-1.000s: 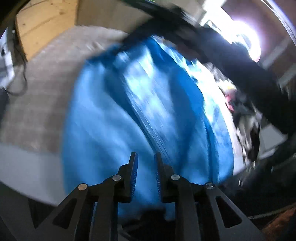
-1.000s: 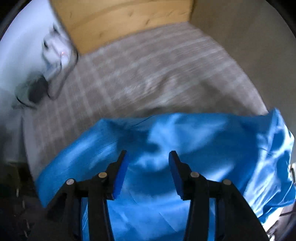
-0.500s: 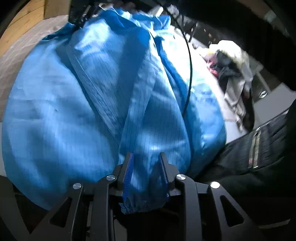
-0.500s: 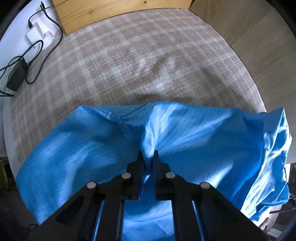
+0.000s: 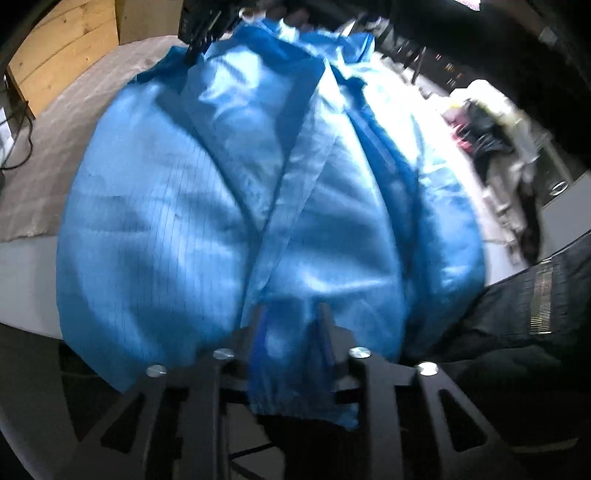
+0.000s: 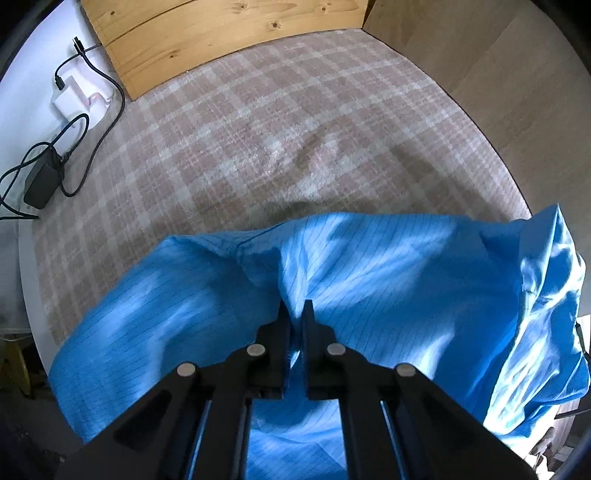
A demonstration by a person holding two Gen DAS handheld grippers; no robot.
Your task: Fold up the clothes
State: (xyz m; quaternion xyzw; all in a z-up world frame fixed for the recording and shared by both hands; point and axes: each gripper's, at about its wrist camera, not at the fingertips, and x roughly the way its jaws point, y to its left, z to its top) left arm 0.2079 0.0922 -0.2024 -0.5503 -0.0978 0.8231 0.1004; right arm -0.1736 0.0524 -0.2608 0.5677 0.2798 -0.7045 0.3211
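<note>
A blue garment (image 6: pixel 388 280), thin and shiny with fine dark pinstripes, lies spread over the near part of a bed covered by a plaid blanket (image 6: pixel 280 122) in beige and pale pink. The far half of the blanket is bare, up to the wooden headboard (image 6: pixel 221 33) along the bed's far edge.

The right tongs (image 6: pixel 295 314) point steeply down near the garment's far edge, and their jaws are pressed together on a raised ridge of the blue cloth, which bunches up between the tips. From that pinch the fabric slopes away to both sides, with a crumpled heap toward the right edge of the bed.

The left tongs (image 5: pixel 291 325) are at the opposite end of the garment, by the near edge of the bed. A gathered, elastic cuff (image 5: pixel 295 402) hangs down between their jaws, which are opening; the picture is too blurred to say whether the pads press on it. In the left wrist view the garment's front panels overlap along a long seam running away toward the other tongs at the top of the picture.

Beyond the bed's left edge a white surface carries a white power strip (image 6: pixel 81 96) and a black adapter (image 6: pixel 42 181) with looped cables. A pile of other clothes (image 5: pixel 491 129) lies past the garment's right side in the left wrist view, and dark clothing (image 5: pixel 517 321) of the person shows at lower right.
</note>
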